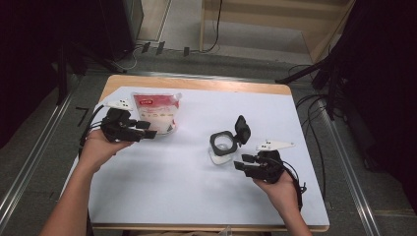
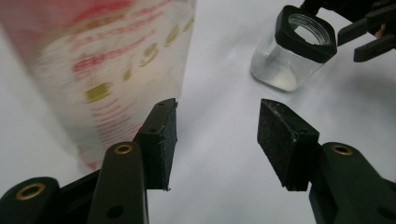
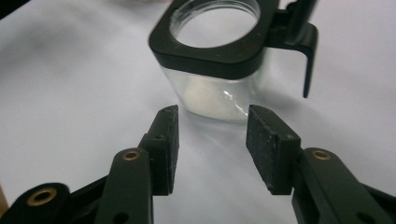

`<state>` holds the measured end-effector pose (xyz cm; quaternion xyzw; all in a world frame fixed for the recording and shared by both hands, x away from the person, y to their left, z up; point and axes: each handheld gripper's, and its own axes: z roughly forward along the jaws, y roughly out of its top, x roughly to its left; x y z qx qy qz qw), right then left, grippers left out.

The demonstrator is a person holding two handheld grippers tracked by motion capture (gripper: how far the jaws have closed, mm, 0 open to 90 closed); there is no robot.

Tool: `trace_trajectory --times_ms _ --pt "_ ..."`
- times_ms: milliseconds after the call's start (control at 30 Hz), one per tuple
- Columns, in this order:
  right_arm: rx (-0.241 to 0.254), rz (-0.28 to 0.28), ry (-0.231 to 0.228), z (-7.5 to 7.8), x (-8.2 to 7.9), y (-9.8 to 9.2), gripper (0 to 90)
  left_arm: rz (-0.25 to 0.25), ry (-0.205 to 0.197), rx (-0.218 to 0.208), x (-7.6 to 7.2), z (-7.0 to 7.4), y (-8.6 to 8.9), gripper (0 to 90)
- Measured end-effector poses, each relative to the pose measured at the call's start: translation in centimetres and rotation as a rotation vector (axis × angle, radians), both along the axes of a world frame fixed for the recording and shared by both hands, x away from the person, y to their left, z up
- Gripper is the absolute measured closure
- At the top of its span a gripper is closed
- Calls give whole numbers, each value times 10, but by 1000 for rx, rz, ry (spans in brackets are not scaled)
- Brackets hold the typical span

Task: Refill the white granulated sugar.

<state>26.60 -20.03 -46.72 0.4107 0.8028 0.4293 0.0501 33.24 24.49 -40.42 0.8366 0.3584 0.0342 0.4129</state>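
Observation:
A clear jar (image 1: 222, 145) with a black square collar and its flip lid standing open sits right of the table's middle; a little white powder lies in its bottom (image 3: 212, 95). A red and white pouch (image 1: 155, 112) stands at the back left, blurred in the left gripper view (image 2: 102, 70). My left gripper (image 1: 147, 129) is open just in front of the pouch, nothing between its pads (image 2: 161, 137). My right gripper (image 1: 243, 162) is open a short way to the near right of the jar (image 2: 292, 49), its jaws empty.
The table is covered by a white sheet (image 1: 167, 182) with a wooden edge (image 1: 196, 83) at the back. Cables lie on the floor to the right and behind. A metal rail (image 1: 29, 157) runs along the left side.

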Motion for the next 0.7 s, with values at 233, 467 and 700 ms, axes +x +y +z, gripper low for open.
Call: trace_trajectory --times_ms 233,467,700 --pt "13 28 16 0 1 7 542 47 6 6 3 2 22 482" --pt "-9 39 16 1 0 9 528 95 14 -10 10 2 41 429" --pt "-20 63 4 2 -4 14 529 119 -7 -12 30 3 44 403"
